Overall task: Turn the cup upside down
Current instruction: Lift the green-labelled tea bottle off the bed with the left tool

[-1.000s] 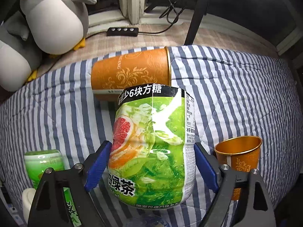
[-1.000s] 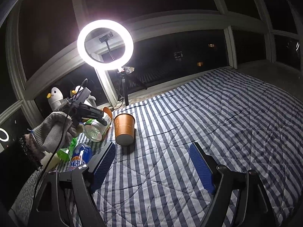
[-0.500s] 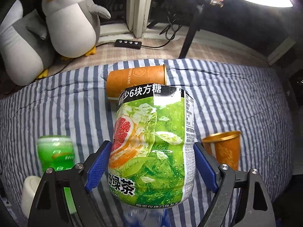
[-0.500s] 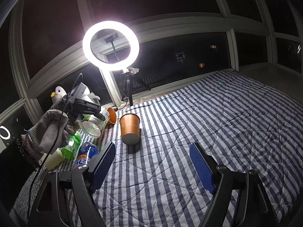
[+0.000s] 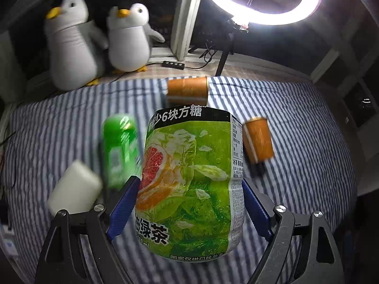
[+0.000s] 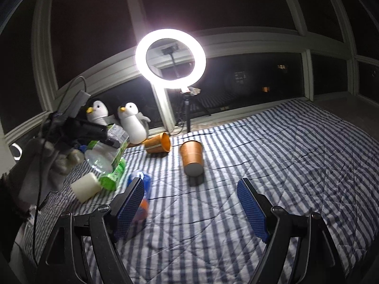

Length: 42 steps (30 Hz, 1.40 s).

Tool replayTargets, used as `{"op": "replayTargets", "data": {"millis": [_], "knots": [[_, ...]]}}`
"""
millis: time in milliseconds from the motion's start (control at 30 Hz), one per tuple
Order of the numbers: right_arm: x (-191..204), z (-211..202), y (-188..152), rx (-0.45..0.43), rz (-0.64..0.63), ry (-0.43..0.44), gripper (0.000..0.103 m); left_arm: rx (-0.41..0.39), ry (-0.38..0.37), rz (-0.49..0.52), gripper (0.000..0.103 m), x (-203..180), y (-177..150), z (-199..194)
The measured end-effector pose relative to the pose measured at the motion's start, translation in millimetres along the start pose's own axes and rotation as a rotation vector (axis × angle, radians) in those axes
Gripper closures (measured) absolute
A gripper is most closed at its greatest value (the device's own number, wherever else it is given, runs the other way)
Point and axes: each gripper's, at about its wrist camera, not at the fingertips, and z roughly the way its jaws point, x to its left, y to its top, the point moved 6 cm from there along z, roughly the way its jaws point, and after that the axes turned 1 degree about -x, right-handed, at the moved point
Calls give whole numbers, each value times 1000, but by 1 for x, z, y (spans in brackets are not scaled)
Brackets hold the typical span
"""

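Observation:
Two orange paper cups sit on the striped bedspread (image 5: 308, 142). One cup (image 5: 187, 91) (image 6: 157, 143) lies on its side at the far edge. The other cup (image 5: 258, 139) (image 6: 191, 156) stands mouth up nearer the middle, blurred. My left gripper (image 5: 189, 181) is shut on a green tea bottle (image 5: 189, 165), held in the air short of both cups. The right wrist view shows that bottle (image 6: 106, 151) in a gloved hand (image 6: 47, 158) at the left. My right gripper (image 6: 190, 184) is open and holds nothing, hovering over the bedspread just short of the standing cup.
A green bottle (image 5: 119, 151), a white block (image 5: 74, 191) and a blue-and-orange can (image 6: 142, 196) lie at the left of the bed. Two plush penguins (image 5: 130, 40) and a lit ring light (image 6: 170, 58) on a tripod stand at the window side.
My left gripper has lifted and pulled back with the bottle, so the cups look smaller and farther. My right gripper has moved closer to the standing cup.

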Motion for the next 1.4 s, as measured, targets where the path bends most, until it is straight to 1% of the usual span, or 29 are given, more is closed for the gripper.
{"op": "replayTargets", "data": {"millis": [133, 267, 367, 467, 667, 767, 900, 1000, 1400], "knots": [[24, -9, -8, -2, -35, 25, 26, -20, -3, -19, 16, 15, -47, -26], [45, -15, -18, 6, -64, 50, 26, -30, -11, -54, 16, 30, -93, -41], [60, -18, -26, 12, -88, 63, 26, -33, -2, -72, 16, 38, -119, -46], [74, -21, -35, 18, -114, 74, 26, -31, -16, -101, 16, 42, -151, -48], [94, -22, -55, 51, -145, 96, 26, -18, -20, -145, 16, 43, -197, -37], [100, -21, -63, 63, -159, 96, 26, -13, -30, -172, 16, 43, -210, -31], [104, -18, -69, 78, -166, 97, 26, -10, -21, -176, 16, 36, -216, -20], [104, -17, -72, 86, -164, 96, 26, -12, -24, -182, 16, 31, -214, -18], [98, -12, -80, 108, -151, 88, 26, -41, 5, -137, 15, 18, -213, -14]]}}
